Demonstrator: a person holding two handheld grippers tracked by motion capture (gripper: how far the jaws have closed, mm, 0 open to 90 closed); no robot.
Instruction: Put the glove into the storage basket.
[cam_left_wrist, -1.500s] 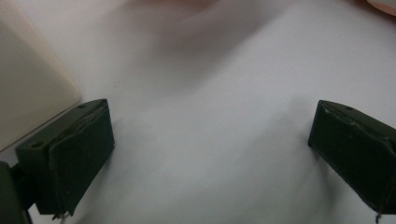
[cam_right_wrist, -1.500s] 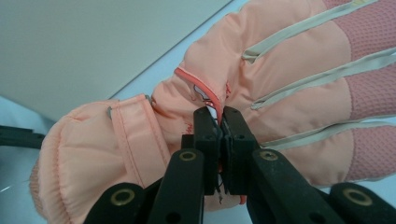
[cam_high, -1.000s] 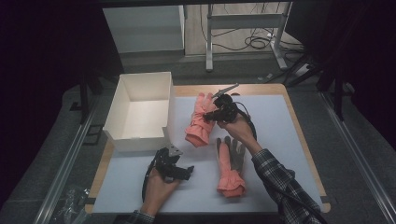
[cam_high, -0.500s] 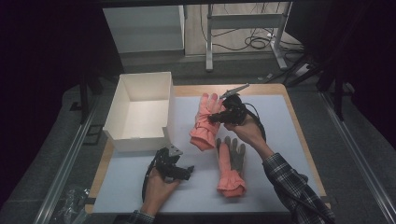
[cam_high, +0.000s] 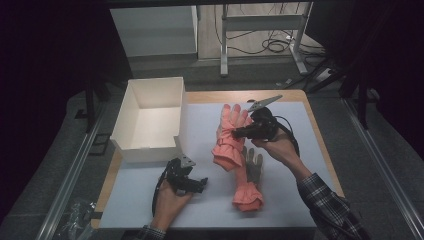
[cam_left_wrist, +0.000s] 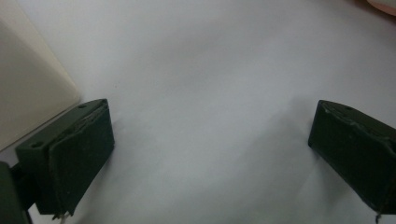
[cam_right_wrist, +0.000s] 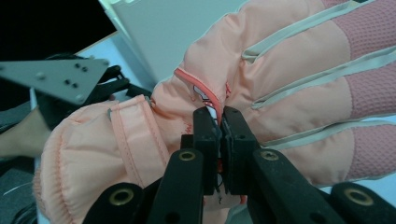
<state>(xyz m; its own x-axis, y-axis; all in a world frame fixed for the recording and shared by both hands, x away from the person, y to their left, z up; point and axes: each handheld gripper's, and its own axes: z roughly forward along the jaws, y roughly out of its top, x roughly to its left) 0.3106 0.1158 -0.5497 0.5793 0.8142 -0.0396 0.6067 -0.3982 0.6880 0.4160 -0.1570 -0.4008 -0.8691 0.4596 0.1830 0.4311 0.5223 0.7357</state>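
A pink padded glove (cam_high: 228, 137) hangs above the white mat, fingers toward the far side, cuff drooping near. My right gripper (cam_high: 236, 133) is shut on a fold of that glove (cam_right_wrist: 261, 88) at its middle; the pads (cam_right_wrist: 205, 135) pinch the fabric. A second pink glove (cam_high: 248, 182) with a grey palm lies flat on the mat just in front of it. My left gripper (cam_high: 198, 183) rests low over the mat at the near left, open, with bare mat between its fingers (cam_left_wrist: 74, 154).
An open white box (cam_high: 150, 120) stands at the far left of the mat, its corner close to the left gripper (cam_left_wrist: 28, 88). The white mat (cam_high: 300, 200) covers a wooden table. Metal rails run along both sides.
The right gripper has carried the held glove a little to the right and toward the far side, lifting it. The left gripper has stayed put.
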